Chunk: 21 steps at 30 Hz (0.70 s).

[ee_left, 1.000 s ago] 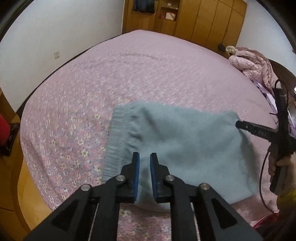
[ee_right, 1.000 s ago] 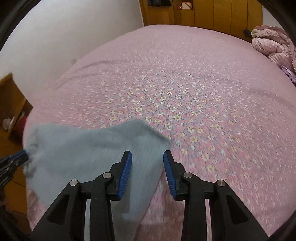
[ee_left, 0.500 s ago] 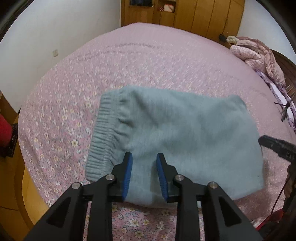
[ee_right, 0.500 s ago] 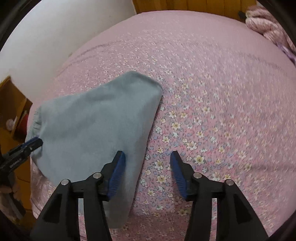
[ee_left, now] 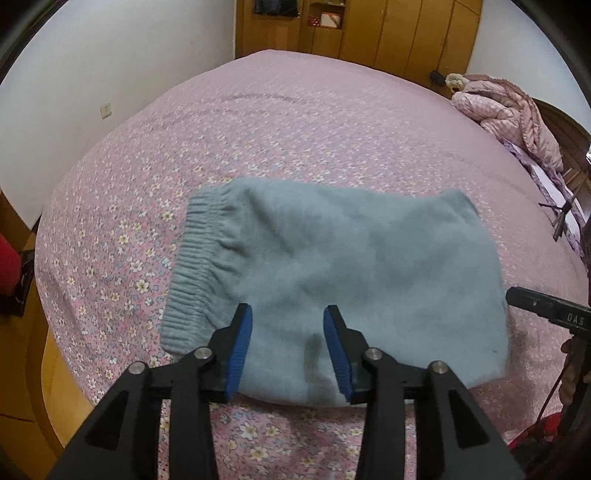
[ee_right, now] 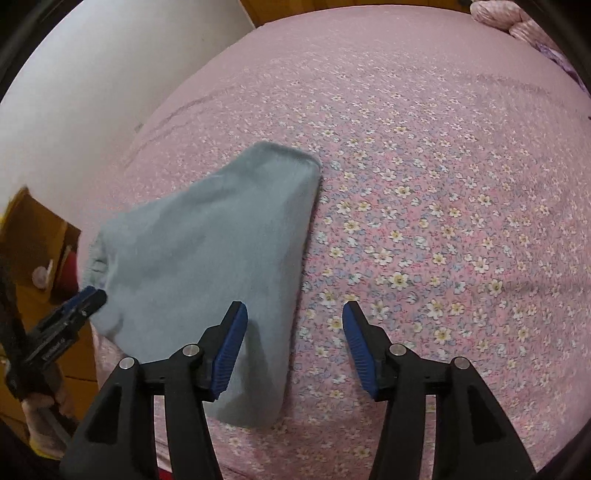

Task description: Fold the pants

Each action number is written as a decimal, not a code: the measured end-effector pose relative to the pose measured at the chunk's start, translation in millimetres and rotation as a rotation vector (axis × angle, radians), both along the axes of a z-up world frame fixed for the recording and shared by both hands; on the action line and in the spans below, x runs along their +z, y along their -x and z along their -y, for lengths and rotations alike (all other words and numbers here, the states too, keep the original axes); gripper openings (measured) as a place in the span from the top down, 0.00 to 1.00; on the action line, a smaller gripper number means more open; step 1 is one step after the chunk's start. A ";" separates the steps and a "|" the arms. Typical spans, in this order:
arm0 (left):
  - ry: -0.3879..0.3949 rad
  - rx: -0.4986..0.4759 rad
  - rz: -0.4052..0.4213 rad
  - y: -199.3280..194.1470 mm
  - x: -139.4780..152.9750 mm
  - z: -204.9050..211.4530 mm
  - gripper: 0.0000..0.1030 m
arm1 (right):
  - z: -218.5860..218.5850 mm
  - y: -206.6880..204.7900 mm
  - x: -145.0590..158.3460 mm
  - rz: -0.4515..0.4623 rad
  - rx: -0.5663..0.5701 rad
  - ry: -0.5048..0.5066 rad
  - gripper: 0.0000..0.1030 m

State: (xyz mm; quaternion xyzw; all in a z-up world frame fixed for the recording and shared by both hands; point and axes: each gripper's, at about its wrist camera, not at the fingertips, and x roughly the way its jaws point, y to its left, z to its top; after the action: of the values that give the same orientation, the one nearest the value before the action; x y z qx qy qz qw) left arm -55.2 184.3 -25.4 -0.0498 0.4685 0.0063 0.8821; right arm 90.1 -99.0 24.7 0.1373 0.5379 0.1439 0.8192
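The grey-blue pants (ee_left: 343, 269) lie folded into a compact rectangle on the pink floral bedspread (ee_left: 295, 129), the ribbed waistband (ee_left: 192, 266) at the left. My left gripper (ee_left: 288, 332) is open and empty, hovering above the near edge of the pants. My right gripper (ee_right: 293, 332) is open and empty above the right edge of the pants (ee_right: 207, 251). The right gripper's tip also shows at the right in the left wrist view (ee_left: 535, 304). The left gripper's tip shows at the left in the right wrist view (ee_right: 79, 301).
A crumpled pink quilt (ee_left: 506, 110) lies at the far right corner of the bed. Wooden wardrobes (ee_left: 388, 33) stand beyond the bed. A white wall (ee_left: 92, 74) runs along the left side. The bed's near edge and wooden floor (ee_left: 22, 387) lie at lower left.
Both grippers have opened wider and pulled back and up from the pants. The pants, which the left gripper held a second ago, now lie flat and still on the bed.
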 end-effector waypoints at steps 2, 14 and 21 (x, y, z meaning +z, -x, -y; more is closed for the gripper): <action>-0.005 -0.006 0.006 1.8 2.6 3.2 0.53 | 2.1 2.2 1.0 0.002 -0.003 -0.012 0.47; 0.013 -0.029 -0.019 -8.4 -5.1 18.6 0.51 | -11.9 -7.9 -13.8 -0.050 0.021 -0.067 0.36; 0.038 -0.005 -0.053 -17.5 -18.0 15.5 0.50 | -17.1 -11.3 -29.0 -0.068 0.018 -0.108 0.31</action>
State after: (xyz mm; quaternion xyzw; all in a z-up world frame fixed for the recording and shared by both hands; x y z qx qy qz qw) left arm -37.7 168.9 -43.4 -0.0650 0.4920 -0.0036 0.8681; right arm 101.4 -81.9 -4.4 0.1815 0.5582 0.1753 0.7904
